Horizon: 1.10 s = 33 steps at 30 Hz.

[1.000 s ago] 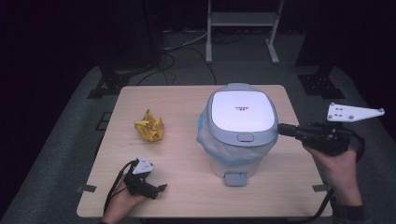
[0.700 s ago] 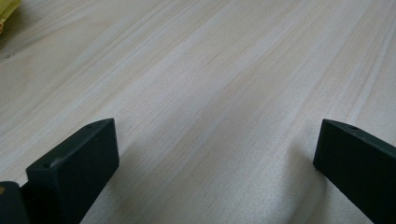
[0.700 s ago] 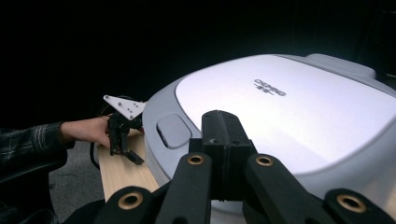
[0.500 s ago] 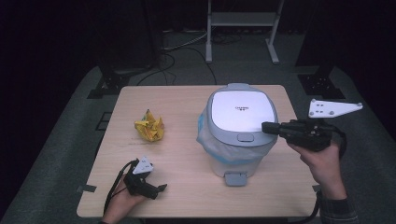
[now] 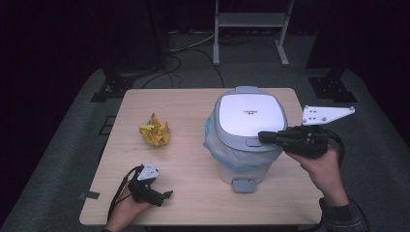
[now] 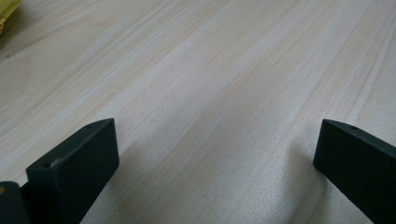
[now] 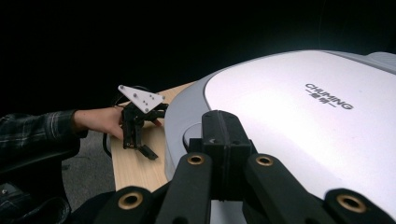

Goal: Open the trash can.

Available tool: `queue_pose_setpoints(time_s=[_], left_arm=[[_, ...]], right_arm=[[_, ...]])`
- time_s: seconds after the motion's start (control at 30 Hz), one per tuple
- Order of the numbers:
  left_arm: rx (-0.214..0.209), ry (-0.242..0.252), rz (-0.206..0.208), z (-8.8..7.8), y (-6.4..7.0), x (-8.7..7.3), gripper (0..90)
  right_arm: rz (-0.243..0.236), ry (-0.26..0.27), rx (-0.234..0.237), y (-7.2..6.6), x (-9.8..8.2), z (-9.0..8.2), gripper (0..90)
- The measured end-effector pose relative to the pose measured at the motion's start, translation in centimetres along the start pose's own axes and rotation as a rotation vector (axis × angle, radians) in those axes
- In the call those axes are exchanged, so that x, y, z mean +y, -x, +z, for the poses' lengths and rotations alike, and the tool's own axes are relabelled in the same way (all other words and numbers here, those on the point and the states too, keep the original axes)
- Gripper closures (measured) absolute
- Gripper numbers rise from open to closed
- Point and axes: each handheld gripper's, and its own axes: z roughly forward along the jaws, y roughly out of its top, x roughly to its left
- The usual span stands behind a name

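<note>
Lidded bin on the table

Grey-white pedal bin (image 5: 246, 135), lid shut, upright near the table's (image 5: 183, 101) right edge, liner showing.

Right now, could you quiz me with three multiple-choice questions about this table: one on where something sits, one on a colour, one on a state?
1. Where is the crumpled wrapper?
A) left of the bin
B) on the lid
C) in a claw

2. What colour is the wrapper?
A) red
B) yellow
C) blue

3. How is the bin lid?
A) closed
B) propped open
C) lying on the table

Answers: 1 A, it lies on bare wood apart from the bin; 2 B, its folds are yellow; 3 A, the lid lies flat on the rim, with the shut right claw at its front button.
</note>
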Motion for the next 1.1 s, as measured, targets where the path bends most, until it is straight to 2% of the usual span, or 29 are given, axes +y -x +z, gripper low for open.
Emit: queue_pose_setpoints(time_s=[0.4, 0.8, 0.93, 0.97, 1.1], left_arm=[[0.0, 0.0, 0.0, 0.0, 0.0, 0.0, 0.0], [0.0, -0.001, 0.001, 0.0, 0.0, 0.0, 0.0], [0.0, 0.0, 0.0, 0.0, 0.0, 0.0, 0.0], [0.0, 0.0, 0.001, -0.01, 0.0, 0.0, 0.0], [0.0, 0.0, 0.0, 0.0, 0.0, 0.0, 0.0]], right_arm=[[-0.013, -0.02, -0.006, -0.32, 0.12, 0.98, 89.9], [-0.035, -0.04, -0.023, -0.64, 0.0, 0.98, 90.0], [-0.034, -0.029, -0.026, -0.65, 0.01, 0.94, 90.0], [-0.032, -0.024, -0.014, -0.67, 0.05, 0.9, 89.9], [-0.03, -0.008, -0.026, -0.78, 0.09, 0.8, 73.9]])
